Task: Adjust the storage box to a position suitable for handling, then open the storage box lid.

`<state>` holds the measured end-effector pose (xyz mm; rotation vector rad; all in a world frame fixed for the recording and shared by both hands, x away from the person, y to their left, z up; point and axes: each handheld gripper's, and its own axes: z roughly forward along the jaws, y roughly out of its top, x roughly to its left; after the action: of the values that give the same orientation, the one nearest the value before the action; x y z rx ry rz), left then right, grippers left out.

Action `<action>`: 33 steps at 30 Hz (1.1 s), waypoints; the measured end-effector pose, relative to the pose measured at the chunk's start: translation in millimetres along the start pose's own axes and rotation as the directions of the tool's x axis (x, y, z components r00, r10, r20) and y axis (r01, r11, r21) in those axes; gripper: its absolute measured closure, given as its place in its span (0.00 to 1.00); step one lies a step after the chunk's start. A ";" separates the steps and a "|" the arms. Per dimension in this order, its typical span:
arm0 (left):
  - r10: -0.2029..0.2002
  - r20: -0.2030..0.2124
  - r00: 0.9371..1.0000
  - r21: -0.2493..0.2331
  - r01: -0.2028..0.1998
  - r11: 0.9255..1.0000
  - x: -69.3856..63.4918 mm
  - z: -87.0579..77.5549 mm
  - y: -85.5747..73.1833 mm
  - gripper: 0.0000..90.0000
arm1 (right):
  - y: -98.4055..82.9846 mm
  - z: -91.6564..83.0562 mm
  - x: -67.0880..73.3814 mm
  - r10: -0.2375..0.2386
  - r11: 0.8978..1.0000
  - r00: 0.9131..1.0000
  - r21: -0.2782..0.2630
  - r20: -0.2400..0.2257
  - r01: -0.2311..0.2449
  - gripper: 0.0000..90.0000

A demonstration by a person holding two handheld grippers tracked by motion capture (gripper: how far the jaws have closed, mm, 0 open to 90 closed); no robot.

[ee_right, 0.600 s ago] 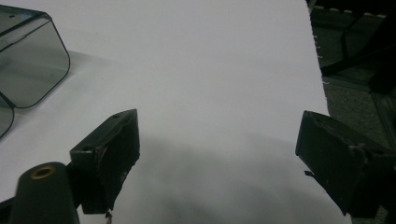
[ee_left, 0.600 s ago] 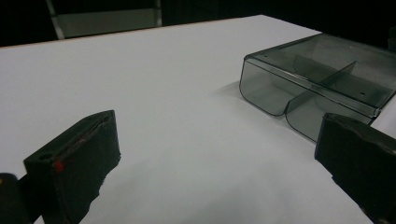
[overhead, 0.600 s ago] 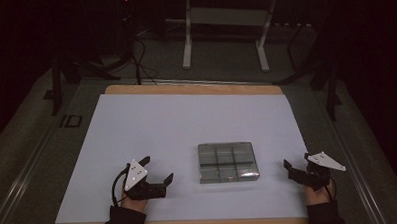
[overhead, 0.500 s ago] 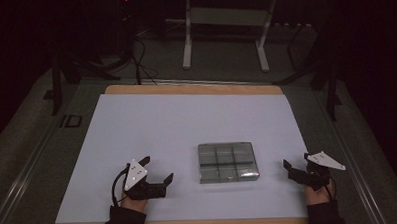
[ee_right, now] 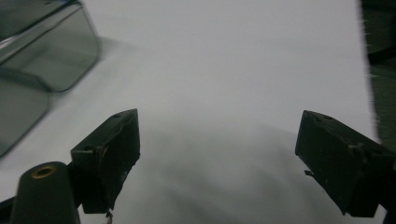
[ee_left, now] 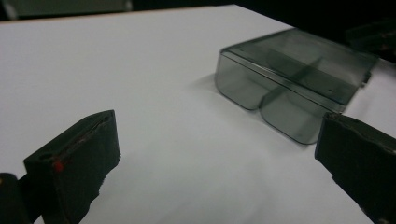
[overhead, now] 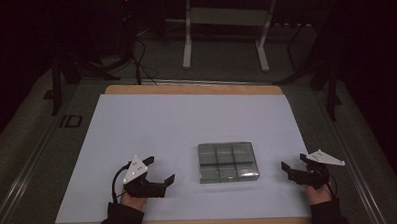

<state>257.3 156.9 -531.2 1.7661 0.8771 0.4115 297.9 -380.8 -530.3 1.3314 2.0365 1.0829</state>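
Nothing is in hand yet. The clear compartment box [overhead: 228, 162] lies shut (lid down, as far as I can tell) on the white sheet [overhead: 187, 127] near the table's front edge, between the left gripper [overhead: 158, 171] and the right gripper [overhead: 293, 164]. Both stand with jaws apart, empty, clear of it; approach and grasp remain.

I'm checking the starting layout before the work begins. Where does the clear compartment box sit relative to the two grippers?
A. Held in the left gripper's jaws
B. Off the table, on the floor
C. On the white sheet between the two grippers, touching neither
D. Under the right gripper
C: in the high view the clear compartment box lies on the white sheet between the left gripper and the right gripper, whose jaws stand open and empty.
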 end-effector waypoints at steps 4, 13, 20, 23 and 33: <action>0.003 0.059 0.998 0.029 -0.004 1.000 2.5 3.0 4.4 0.01 | 4.7 1.2 1.9 -0.023 1.000 0.998 0.017 -0.058 0.024 0.16; 0.065 0.136 0.989 0.116 -0.081 0.990 -2.7 16.0 8.6 0.07 | 18.1 4.0 13.6 -0.116 0.993 0.982 0.008 -0.148 0.119 0.24; 0.123 0.211 0.970 0.124 -0.151 0.981 -8.6 27.3 17.3 0.33 | 25.5 11.3 23.3 -0.183 0.982 0.955 0.011 -0.235 0.191 0.35; 0.147 0.228 0.963 0.141 -0.182 0.973 -10.5 33.2 20.0 0.50 | 26.4 16.4 28.7 -0.211 0.975 0.940 0.013 -0.268 0.222 0.42; 0.192 0.241 0.951 0.244 -0.251 0.937 -19.2 61.0 21.7 0.84 | 27.8 30.9 39.6 -0.280 0.954 0.894 0.007 -0.351 0.301 0.78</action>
<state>291.9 99.0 -531.2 2.1317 0.6019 0.2469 318.9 -327.7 -524.2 0.8626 2.4467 1.1861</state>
